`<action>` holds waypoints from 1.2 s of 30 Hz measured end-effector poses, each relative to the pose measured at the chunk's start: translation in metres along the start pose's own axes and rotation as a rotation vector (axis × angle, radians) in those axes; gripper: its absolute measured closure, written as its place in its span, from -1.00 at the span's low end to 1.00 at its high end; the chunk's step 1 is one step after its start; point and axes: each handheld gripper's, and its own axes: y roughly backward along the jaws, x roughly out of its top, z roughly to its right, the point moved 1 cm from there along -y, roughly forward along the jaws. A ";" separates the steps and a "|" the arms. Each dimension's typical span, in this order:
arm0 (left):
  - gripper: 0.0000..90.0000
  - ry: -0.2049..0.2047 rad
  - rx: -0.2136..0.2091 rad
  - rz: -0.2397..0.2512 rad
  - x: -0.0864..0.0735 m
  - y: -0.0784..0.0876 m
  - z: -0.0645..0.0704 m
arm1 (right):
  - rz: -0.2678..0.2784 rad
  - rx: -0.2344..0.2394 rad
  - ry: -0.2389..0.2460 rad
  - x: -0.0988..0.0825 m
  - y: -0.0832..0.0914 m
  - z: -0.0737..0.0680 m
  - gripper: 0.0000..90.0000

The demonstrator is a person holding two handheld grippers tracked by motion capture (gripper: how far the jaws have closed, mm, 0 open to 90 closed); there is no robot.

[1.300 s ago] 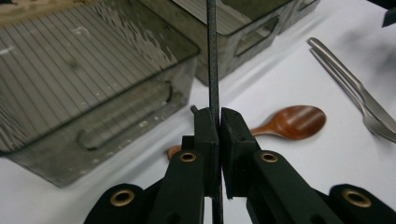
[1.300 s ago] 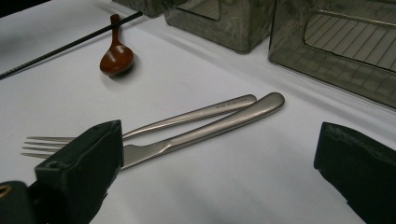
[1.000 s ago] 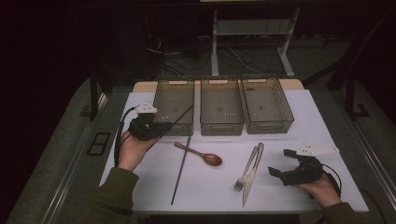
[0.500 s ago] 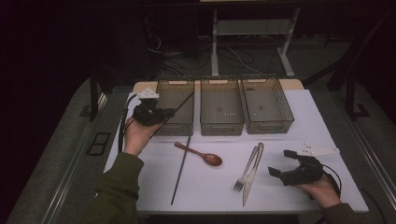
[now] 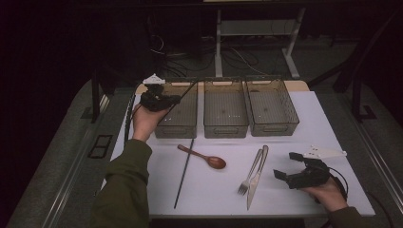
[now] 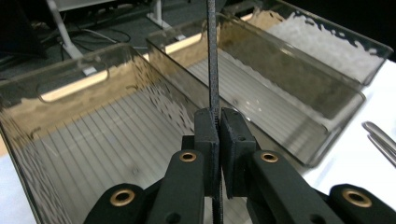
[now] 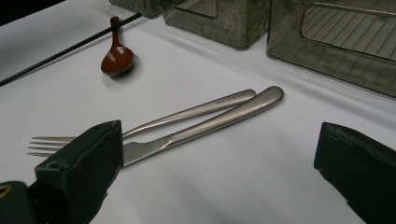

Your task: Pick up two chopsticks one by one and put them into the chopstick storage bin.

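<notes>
The left gripper (image 5: 159, 100), jaws pinching a chopstick (image 6: 213, 60), has moved up the frame over the left bin (image 5: 183, 124); dropping seems next. Right gripper (image 5: 293, 170) waits, jaws spread.

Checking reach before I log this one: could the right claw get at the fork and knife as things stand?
Probably yes. The right claw is open beside the fork and knife, with bare table between them.

left gripper (image 5: 172, 100): jaws clamped | right gripper (image 5: 286, 165): jaws wide apart
</notes>
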 end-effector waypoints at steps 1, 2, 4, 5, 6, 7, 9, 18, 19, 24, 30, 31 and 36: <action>0.89 0.000 0.001 0.001 0.002 -0.002 -0.002 | 0.000 -0.001 -0.002 0.000 0.000 0.000 -0.98; 0.89 -0.005 0.002 0.003 0.004 -0.004 -0.003 | 0.003 -0.002 -0.003 0.000 0.000 0.000 -0.98; 0.89 -0.002 0.003 0.014 0.007 -0.008 -0.007 | 0.003 -0.002 -0.002 0.000 0.001 0.000 -0.98; 0.89 -0.007 0.002 0.015 0.008 -0.009 -0.009 | 0.004 -0.002 -0.003 0.000 0.001 0.000 -0.98; 0.89 -0.006 0.001 0.023 0.009 -0.011 -0.010 | 0.004 -0.002 -0.003 0.000 0.001 0.000 -0.98; 0.89 -0.016 -0.002 0.026 0.010 -0.013 -0.012 | 0.004 -0.001 -0.003 0.000 0.001 0.000 -0.98; 0.89 -0.006 0.003 0.037 0.010 -0.016 -0.015 | 0.002 0.001 -0.003 0.000 0.001 0.000 -0.98; 0.89 -0.008 0.027 0.031 0.000 -0.031 -0.032 | 0.006 0.004 -0.003 0.001 0.002 0.000 -0.98; 0.89 -0.001 0.030 0.030 -0.002 -0.032 -0.033 | 0.005 0.005 -0.003 0.001 0.002 0.001 -0.98; 0.89 0.004 0.042 0.009 -0.007 -0.039 -0.035 | 0.008 0.004 0.001 0.001 0.002 0.001 -0.98; 0.88 0.016 0.062 -0.013 -0.011 -0.045 -0.038 | 0.008 0.005 -0.001 0.001 0.003 0.000 -0.98; 0.88 0.018 0.065 -0.019 -0.011 -0.046 -0.039 | 0.008 0.005 -0.001 0.001 0.003 0.000 -0.98; 0.88 0.035 0.077 -0.031 -0.013 -0.049 -0.041 | 0.008 0.005 0.000 0.001 0.003 0.001 -0.98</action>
